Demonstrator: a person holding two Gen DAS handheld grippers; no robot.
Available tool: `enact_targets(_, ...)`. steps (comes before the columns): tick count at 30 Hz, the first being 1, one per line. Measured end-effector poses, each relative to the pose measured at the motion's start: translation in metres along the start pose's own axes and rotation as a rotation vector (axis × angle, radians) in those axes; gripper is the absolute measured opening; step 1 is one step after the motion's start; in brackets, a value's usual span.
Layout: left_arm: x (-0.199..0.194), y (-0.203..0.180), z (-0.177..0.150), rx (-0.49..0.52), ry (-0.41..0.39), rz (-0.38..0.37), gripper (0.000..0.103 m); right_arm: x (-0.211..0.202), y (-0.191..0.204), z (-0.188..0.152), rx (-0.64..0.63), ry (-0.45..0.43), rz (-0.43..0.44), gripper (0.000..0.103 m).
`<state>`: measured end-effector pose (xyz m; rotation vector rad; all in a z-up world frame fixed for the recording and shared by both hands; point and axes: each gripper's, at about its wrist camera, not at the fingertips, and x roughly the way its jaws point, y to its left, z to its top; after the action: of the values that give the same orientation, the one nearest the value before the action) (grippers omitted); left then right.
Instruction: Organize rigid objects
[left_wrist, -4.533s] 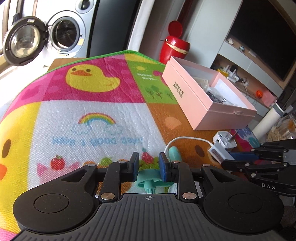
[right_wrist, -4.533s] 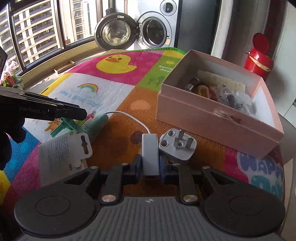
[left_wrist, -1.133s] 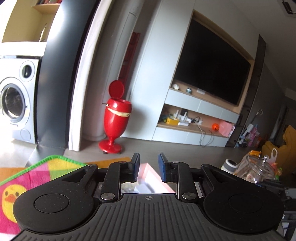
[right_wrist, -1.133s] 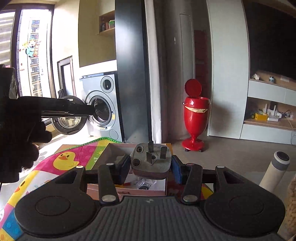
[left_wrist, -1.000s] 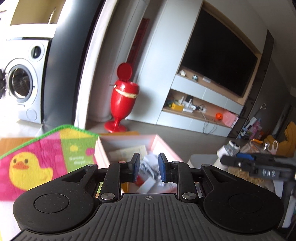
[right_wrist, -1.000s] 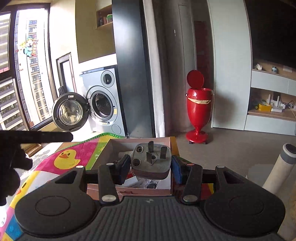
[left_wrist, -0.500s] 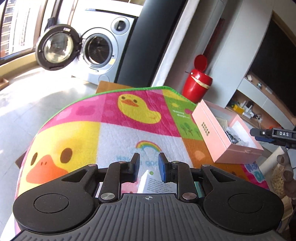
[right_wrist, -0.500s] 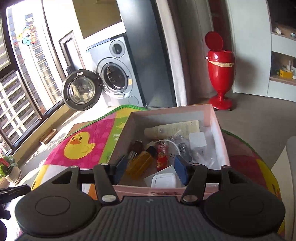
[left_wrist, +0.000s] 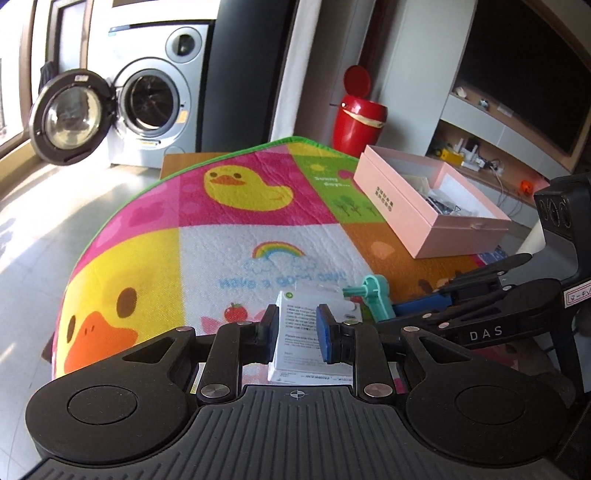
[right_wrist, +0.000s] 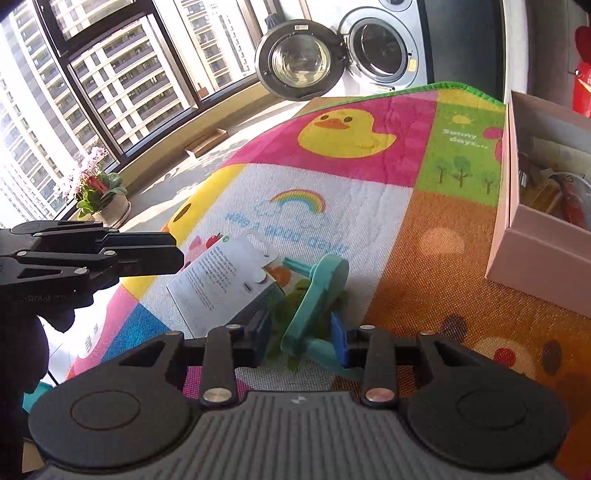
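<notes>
Both claws poise for pickups: the left claw (left_wrist: 297, 328) straddles the white card pack (left_wrist: 301, 332) ungripped, and the right claw (right_wrist: 301, 338), just narrowed, brackets the teal tool (right_wrist: 317, 295), unpinched, the pink box (right_wrist: 532, 236) waiting at two o'clock.

Showing on the mat (left_wrist: 236, 236): a patchwork of pink, yellow, white, green and orange squares, edged in bright green, carrying yellow ducks with orange bills, a rainbow over blue lettering, small green trees and a red apple. Lying on it: a white card (right_wrist: 221, 277) printed with fine grey text, and a teal plastic piece (right_wrist: 317, 295). Standing at the mat's far side: a pale pink box (left_wrist: 424, 214), white inside. Wearing black all over, with blue pads: both tools, left (left_wrist: 297, 328) and right (right_wrist: 301, 334). Beyond: a silver washer (left_wrist: 155, 99) with a dark door, and a glossy red bin (left_wrist: 360, 118) with a cream band.
</notes>
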<state>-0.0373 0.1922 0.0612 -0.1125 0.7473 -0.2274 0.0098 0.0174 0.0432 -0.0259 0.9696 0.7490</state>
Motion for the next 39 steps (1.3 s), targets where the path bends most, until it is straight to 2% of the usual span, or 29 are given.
enact_targets(2,0.002,0.002,0.000,-0.004,0.012,0.020,0.024,-0.008,-0.005,-0.009,-0.008,-0.004,0.001,0.028)
enact_targets(5,0.003,0.007,-0.001,-0.001,0.027,0.057,0.024,-0.025,-0.019,-0.022,-0.007,-0.032,-0.061,0.028)
enact_targets(7,0.002,0.012,-0.001,-0.008,0.034,0.036,0.024,-0.040,-0.036,-0.032,0.010,-0.053,-0.133,0.027)
enact_targets(9,0.003,0.019,-0.002,-0.027,0.066,-0.030,0.024,-0.053,-0.050,-0.043,0.034,-0.075,-0.200,0.027)
enact_targets(13,0.013,0.012,-0.008,-0.024,0.109,-0.042,0.026,-0.076,-0.074,-0.060,0.079,-0.105,-0.289,0.028)
enact_targets(19,0.026,-0.012,-0.008,-0.014,0.113,-0.083,0.027,-0.093,-0.095,-0.079,0.147,-0.149,-0.321,0.036)
enact_targets(22,0.033,-0.025,-0.006,-0.023,0.113,-0.090,0.027,-0.091,-0.095,-0.081,0.159,-0.173,-0.315,0.044)
enact_targets(23,0.036,-0.028,-0.005,-0.027,0.112,-0.087,0.029,-0.090,-0.094,-0.081,0.159,-0.180,-0.306,0.049)
enact_targets(28,0.051,-0.049,0.003,-0.053,0.066,-0.007,0.032,-0.082,-0.083,-0.084,0.107,-0.207,-0.336,0.061)
enact_targets(31,0.056,-0.057,0.009,-0.036,0.047,0.023,0.029,-0.076,-0.074,-0.089,0.050,-0.224,-0.372,0.067)
enact_targets(35,0.040,-0.062,0.015,0.018,0.003,0.043,0.027,-0.074,-0.070,-0.091,0.025,-0.230,-0.390,0.072)
enact_targets(39,0.014,-0.069,0.017,0.103,0.011,-0.005,0.027,-0.075,-0.074,-0.090,0.038,-0.234,-0.376,0.075)
